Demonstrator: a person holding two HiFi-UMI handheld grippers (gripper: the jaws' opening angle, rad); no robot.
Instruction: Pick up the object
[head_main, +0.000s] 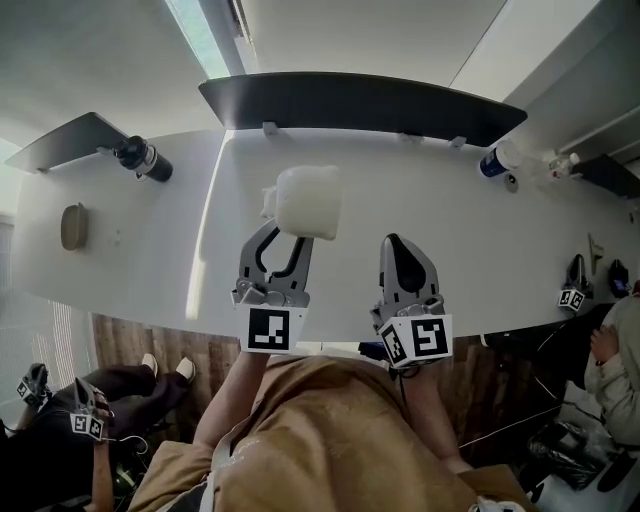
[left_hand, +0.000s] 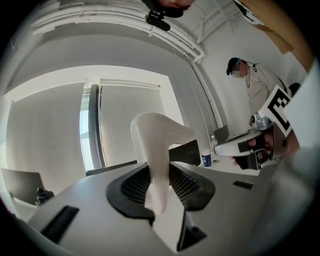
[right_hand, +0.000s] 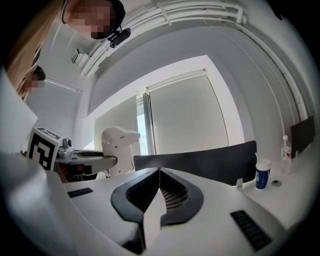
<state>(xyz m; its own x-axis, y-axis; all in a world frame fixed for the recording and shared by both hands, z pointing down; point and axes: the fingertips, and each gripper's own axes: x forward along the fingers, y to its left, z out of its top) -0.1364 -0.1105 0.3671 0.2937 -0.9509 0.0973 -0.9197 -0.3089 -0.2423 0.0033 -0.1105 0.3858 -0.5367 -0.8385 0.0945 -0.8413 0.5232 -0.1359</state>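
Grip security is the governing concern at this step. The white, matte, rounded plastic object with a short spout-like projection is clamped in the left hand-held gripper. In the left gripper view, its jaws are seen closed on a narrow curved part of the object. The object is judged to be clear of the long white worktop, above its near half. The right hand-held gripper is beside the left one, apart from the object, with its jaws fully together and nothing between them.

The bulk of the object is carried beyond the pads, so a tendency to pivot in the grip is to be expected. Clamping pressure should not be slackened. The wrist should be kept level, and any lift should be made slowly and straight upward. Sudden rolling is to be avoided. The right hand-held gripper should be kept out of the path unless support under the object is required.
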